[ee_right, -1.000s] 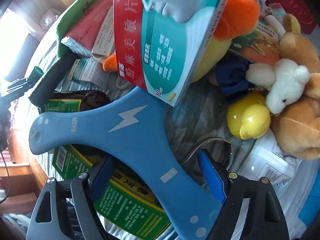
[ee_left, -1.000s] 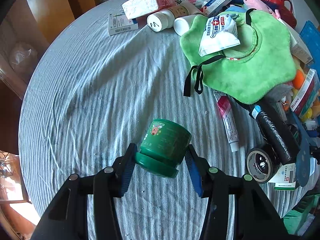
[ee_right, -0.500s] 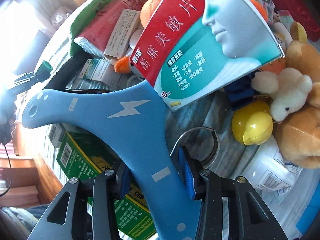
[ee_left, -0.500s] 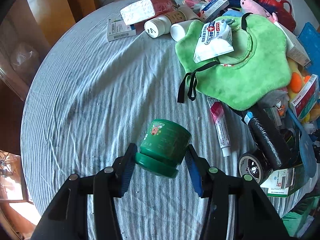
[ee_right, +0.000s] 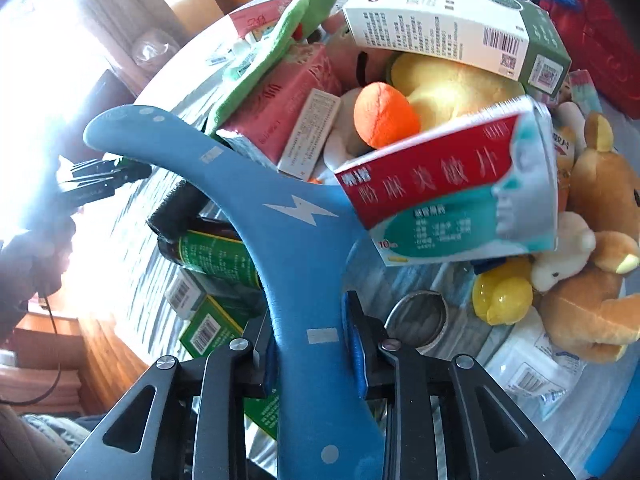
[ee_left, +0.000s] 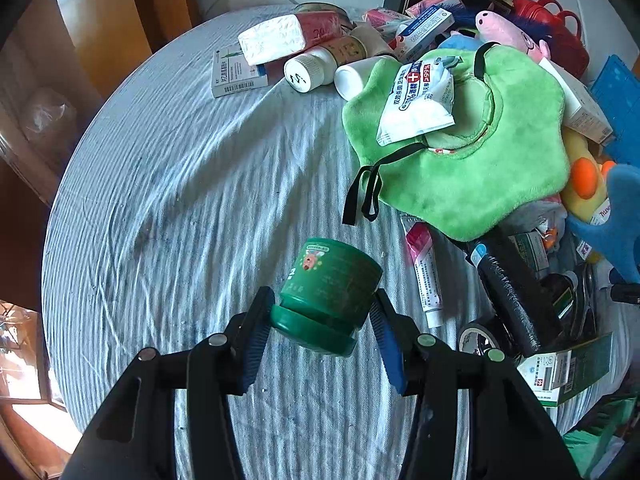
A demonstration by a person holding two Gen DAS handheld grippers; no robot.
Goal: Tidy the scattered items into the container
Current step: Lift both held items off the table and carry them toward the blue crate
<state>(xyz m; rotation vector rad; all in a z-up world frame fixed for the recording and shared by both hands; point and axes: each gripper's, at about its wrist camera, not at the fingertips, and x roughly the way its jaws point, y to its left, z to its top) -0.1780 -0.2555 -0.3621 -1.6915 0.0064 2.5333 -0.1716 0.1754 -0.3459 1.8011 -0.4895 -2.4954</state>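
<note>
A green jar with a darker green lid hangs tilted above the striped tablecloth, and my left gripper is shut on it at the lid end. My right gripper is closing on one arm of a blue boomerang with a white lightning mark, and its pads press both sides. The boomerang is lifted off the pile. A red-and-teal medicine box leans against its far arm. The boomerang also shows at the right edge of the left wrist view.
A green bib with a wipes pack on it, a toothpaste tube, a black roll, tape and boxes crowd the table's right side. Plush toys, a yellow duck and green boxes lie under my right gripper. A blue crate stands far right.
My right gripper has closed on the blue boomerang and raised it, and the red-and-teal box has tipped and slid to the right. The left gripper has kept hold of the green jar.
</note>
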